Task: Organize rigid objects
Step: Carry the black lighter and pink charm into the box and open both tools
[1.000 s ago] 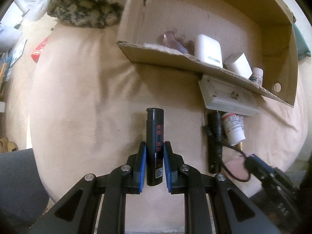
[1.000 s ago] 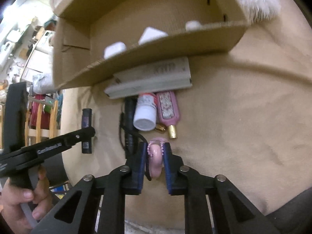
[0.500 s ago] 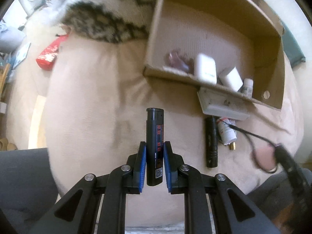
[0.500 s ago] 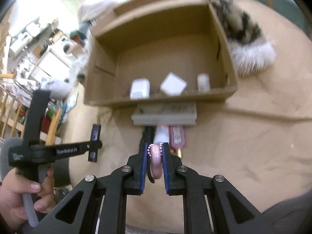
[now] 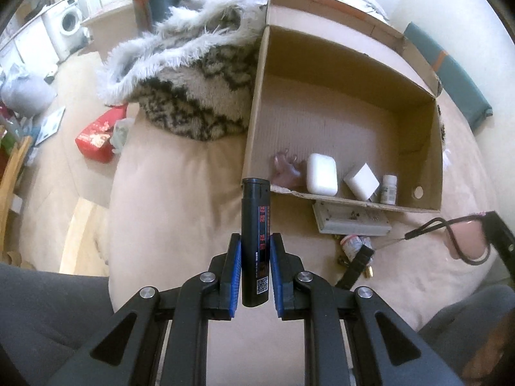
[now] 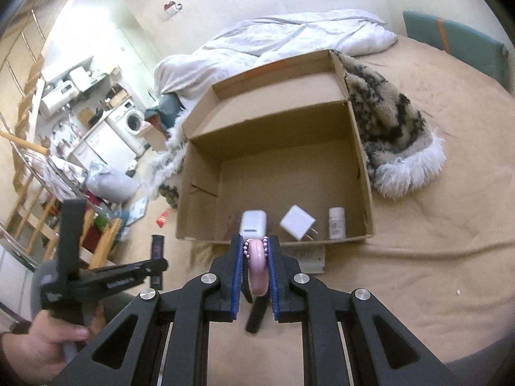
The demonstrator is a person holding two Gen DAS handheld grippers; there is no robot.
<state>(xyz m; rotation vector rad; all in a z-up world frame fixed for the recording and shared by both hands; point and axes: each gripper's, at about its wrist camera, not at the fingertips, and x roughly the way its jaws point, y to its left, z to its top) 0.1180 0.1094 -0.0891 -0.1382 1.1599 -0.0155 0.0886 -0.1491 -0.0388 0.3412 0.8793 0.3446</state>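
My left gripper (image 5: 255,251) is shut on a black lighter (image 5: 254,225) with red print, held upright above the bed just left of the cardboard box's (image 5: 257,96) near-left corner. My right gripper (image 6: 255,254) is shut on a pink round object (image 6: 256,267) with a bead chain and a black cord, held in front of the box's (image 6: 360,160) near wall. The box holds a white case (image 5: 321,173), a white charger (image 5: 361,181), a small white bottle (image 5: 388,189) and a pinkish item (image 5: 285,170).
A flat grey-white box (image 5: 351,222), a white bottle (image 5: 354,244) and a black stick (image 5: 355,267) lie on the beige bed in front of the carton. A furry patterned blanket (image 5: 193,96) lies left of it. A white duvet (image 6: 273,45) lies behind.
Both grippers rose and pulled back from the bed with their objects, so the open box now shows from above. The pink object's cord now hangs free.
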